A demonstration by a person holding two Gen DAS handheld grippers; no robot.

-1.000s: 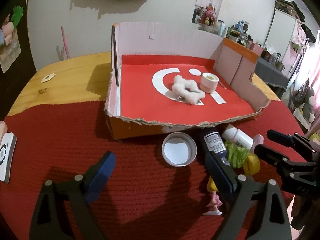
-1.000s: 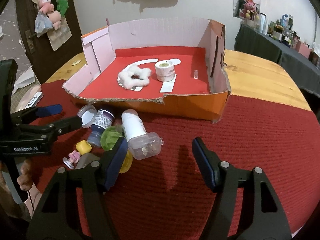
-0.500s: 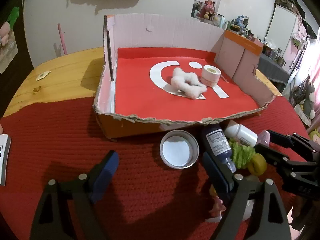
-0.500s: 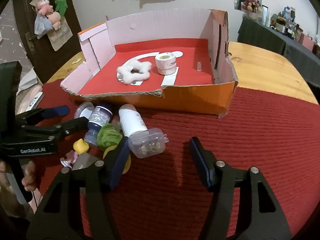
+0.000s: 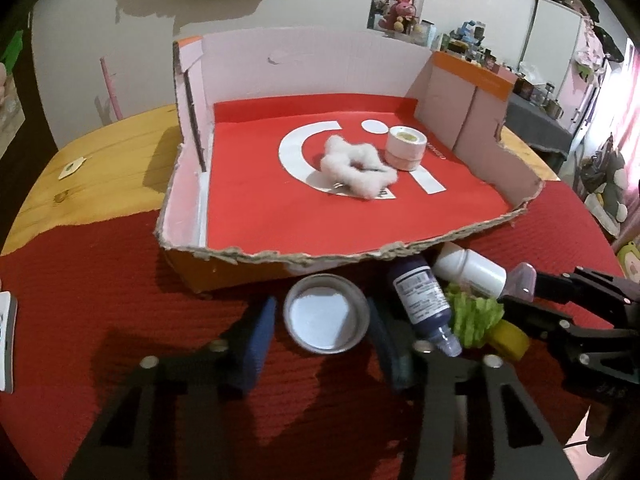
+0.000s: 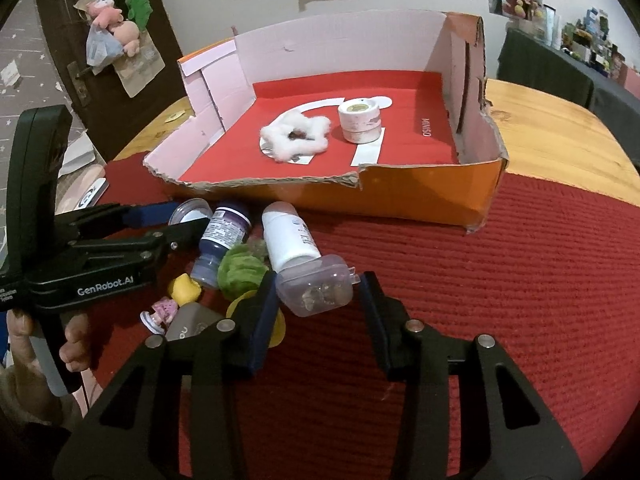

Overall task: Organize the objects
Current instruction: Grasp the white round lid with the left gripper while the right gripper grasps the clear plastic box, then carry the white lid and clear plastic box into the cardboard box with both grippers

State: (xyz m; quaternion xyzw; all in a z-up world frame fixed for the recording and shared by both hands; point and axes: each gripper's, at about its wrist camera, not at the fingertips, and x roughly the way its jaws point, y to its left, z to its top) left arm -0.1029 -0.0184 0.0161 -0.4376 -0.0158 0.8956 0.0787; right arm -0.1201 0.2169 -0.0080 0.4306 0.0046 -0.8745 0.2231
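A torn cardboard box (image 5: 472, 92) with a red floor is seen on a red knitted cloth (image 6: 540, 280) spread over a wooden table (image 5: 108, 152). Inside the box, a white fluffy scrunchie (image 5: 358, 166) is laid just beside a small round white jar (image 5: 405, 147), apparently touching it.

In front of the box's torn front edge, a cluster of loose items is gathered. The left gripper (image 5: 322, 320) is held with its jaws spread on either side of a shallow round tin (image 5: 326, 317), the pads close to its rim but not visibly pressed against it. A dark purple bottle (image 5: 424, 300) lies beside the tin, next to a green ruffled item (image 5: 474, 314), a yellow piece (image 5: 508, 338) and a white bottle (image 5: 470, 268).

The right gripper (image 6: 318, 300) is also held spread, its fingers flanking the clear cap (image 6: 316, 290) of the white bottle lying on its side. A small pink figurine (image 6: 162, 312) lies at the cluster's near edge.
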